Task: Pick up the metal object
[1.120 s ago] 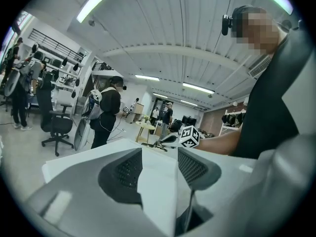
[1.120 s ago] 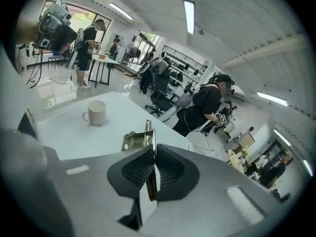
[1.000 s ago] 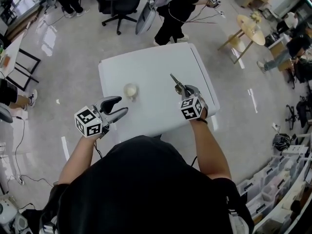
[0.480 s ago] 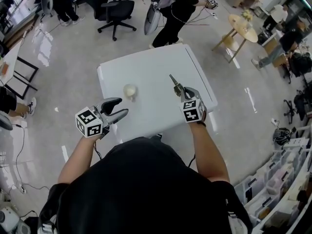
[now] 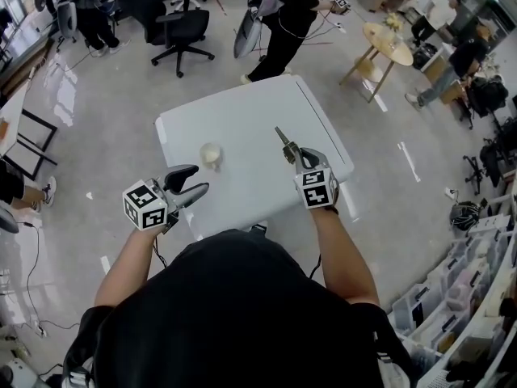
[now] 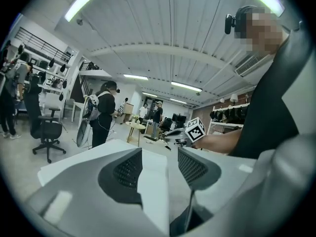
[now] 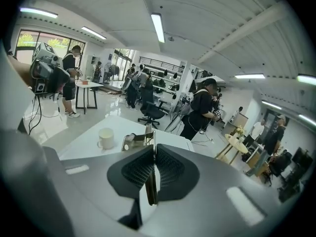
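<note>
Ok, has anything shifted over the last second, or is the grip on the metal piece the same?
Nothing has clearly moved; only the head view itself has shifted. The right gripper stays shut on the thin shiny metal object, held out over the white table. The left gripper stays open and empty by the table's near edge, and the cream mug stands where it was.
</note>
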A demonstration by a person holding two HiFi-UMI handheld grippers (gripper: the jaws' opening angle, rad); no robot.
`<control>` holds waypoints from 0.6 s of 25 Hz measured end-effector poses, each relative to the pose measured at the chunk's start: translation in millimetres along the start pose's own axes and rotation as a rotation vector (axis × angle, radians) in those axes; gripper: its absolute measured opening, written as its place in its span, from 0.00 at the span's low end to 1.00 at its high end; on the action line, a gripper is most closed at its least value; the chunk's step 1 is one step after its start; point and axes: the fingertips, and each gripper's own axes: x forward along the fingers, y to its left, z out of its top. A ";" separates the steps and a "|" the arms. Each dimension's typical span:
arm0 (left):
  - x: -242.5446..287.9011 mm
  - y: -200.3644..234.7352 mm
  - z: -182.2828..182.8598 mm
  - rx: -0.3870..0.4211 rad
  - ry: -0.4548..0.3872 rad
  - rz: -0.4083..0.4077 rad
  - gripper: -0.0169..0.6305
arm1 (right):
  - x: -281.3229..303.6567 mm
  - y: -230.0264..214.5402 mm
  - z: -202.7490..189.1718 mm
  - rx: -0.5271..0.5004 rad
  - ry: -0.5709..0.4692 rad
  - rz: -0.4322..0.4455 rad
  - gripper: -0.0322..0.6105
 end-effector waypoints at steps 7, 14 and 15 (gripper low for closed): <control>-5.3 -5.3 0.6 0.009 -0.003 -0.012 0.37 | -18.7 2.6 2.8 0.028 -0.030 -0.013 0.10; -6.9 -11.6 1.9 0.019 -0.007 -0.025 0.37 | -40.5 1.5 7.3 0.052 -0.056 -0.038 0.10; -5.9 -12.5 2.5 0.021 -0.007 -0.029 0.37 | -42.8 0.3 8.5 0.051 -0.061 -0.043 0.10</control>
